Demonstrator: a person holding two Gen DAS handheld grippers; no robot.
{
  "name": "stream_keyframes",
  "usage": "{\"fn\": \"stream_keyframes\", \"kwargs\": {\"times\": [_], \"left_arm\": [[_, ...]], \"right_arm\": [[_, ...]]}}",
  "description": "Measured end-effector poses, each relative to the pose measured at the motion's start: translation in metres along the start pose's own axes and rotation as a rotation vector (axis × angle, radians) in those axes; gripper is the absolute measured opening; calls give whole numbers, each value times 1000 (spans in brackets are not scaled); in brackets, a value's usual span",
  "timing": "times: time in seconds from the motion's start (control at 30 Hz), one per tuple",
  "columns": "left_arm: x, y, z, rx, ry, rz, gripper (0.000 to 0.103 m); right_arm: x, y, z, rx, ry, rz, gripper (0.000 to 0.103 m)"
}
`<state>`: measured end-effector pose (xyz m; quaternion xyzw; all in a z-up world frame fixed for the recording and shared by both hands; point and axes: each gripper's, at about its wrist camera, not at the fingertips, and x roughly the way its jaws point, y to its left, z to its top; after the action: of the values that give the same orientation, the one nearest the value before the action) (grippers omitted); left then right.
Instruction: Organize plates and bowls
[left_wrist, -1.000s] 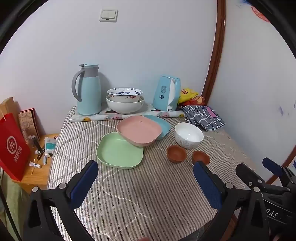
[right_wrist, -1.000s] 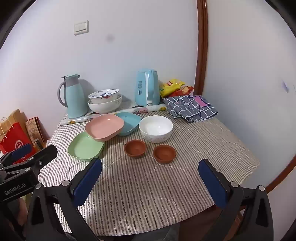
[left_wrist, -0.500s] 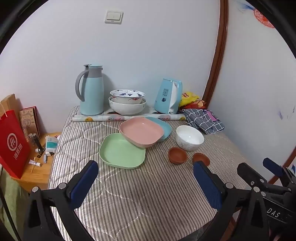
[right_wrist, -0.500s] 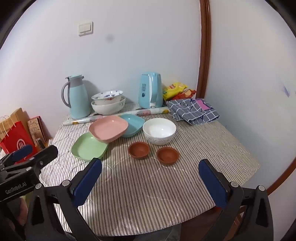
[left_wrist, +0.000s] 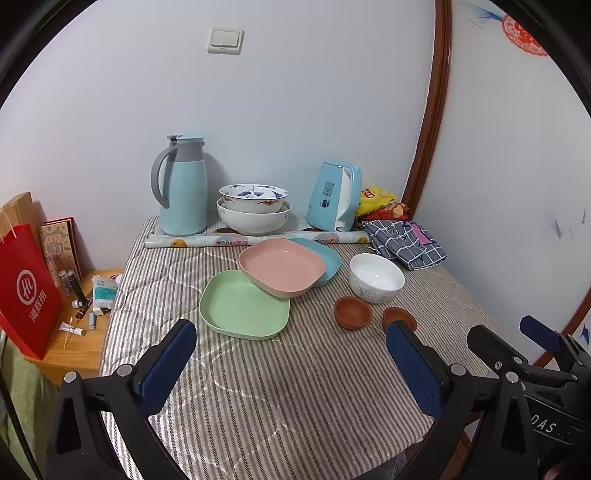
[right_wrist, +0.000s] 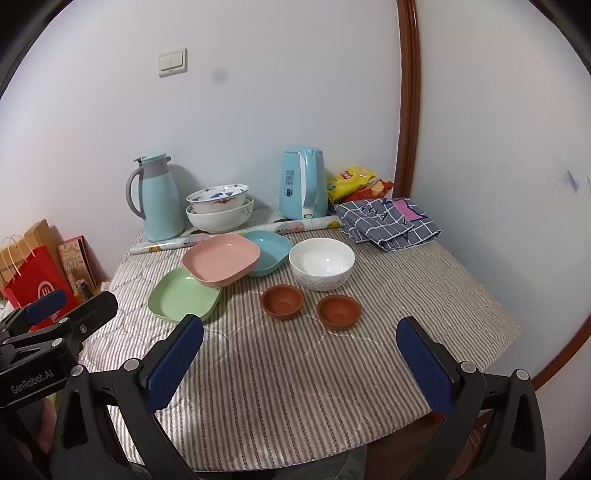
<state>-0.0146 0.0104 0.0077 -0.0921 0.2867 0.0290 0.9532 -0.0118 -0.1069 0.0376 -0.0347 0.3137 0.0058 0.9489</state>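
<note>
While the pink plate (right_wrist: 221, 260) leans on the green plate (right_wrist: 183, 295) and the blue plate (right_wrist: 271, 249), the white bowl (right_wrist: 321, 264) sits just right of that pink plate. Two brown bowls (right_wrist: 282, 301) lie in front of it. Behind it stand stacked bowls (right_wrist: 219, 208). Both the left gripper (left_wrist: 291, 360) and the right gripper (right_wrist: 299, 356) hover spread wide, empty, near the striped table (right_wrist: 295, 387) edge.

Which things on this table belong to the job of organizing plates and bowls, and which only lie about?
For the job: green plate, pink plate, blue plate, white bowl, two brown bowls, stacked patterned bowls.

Lying about: thermos, kettle, checked cloth, snack bags.
</note>
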Motion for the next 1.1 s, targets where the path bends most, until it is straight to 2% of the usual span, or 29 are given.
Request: {"fn": "stream_keyframes", "kwargs": {"times": [1.1], "left_arm": [[-4, -1, -5, -5, -6, -8, 103]], "right_arm": [[-6, 1, -4, 4, -14, 15, 103]]}}
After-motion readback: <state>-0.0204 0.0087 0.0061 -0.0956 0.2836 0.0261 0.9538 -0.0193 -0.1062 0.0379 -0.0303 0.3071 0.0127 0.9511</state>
